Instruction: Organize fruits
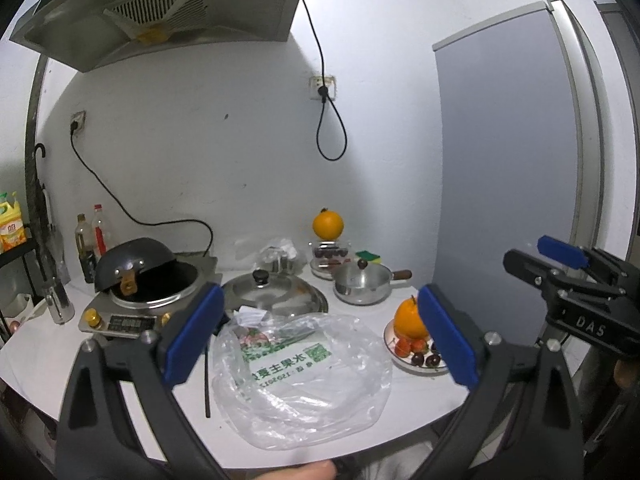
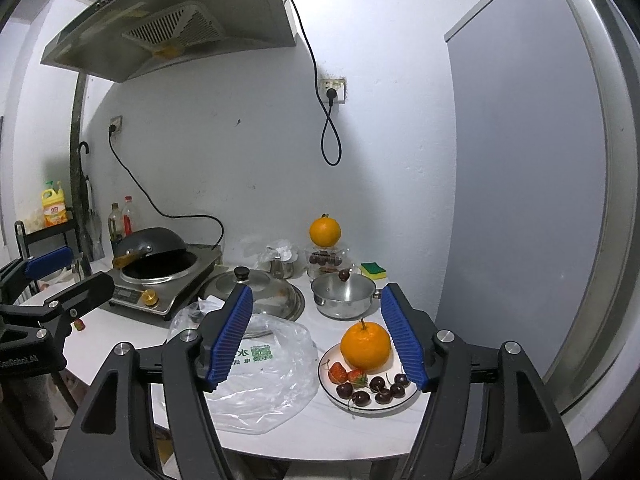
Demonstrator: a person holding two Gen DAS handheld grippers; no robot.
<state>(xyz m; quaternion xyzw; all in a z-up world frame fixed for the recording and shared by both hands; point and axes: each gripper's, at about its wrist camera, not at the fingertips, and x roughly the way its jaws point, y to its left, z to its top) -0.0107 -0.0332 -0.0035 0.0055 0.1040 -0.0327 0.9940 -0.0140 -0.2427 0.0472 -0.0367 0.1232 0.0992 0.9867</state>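
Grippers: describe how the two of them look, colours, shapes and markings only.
Both are matte black frames with silver bolts at the joints and two blue fingers. The right gripper has ribbed blue pads. The left gripper has smoother blue pads. The right one's body carries white lettering "DAS". No cables or sleeves show.

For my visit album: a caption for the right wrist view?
Open right gripper hovers before a plate of orange, strawberries and cherries.

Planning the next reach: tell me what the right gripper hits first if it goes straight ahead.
Probably the orange on the plate: it sits between the open right gripper fingers, nearest ahead. The steel pot lies behind. Depth is uncertain.
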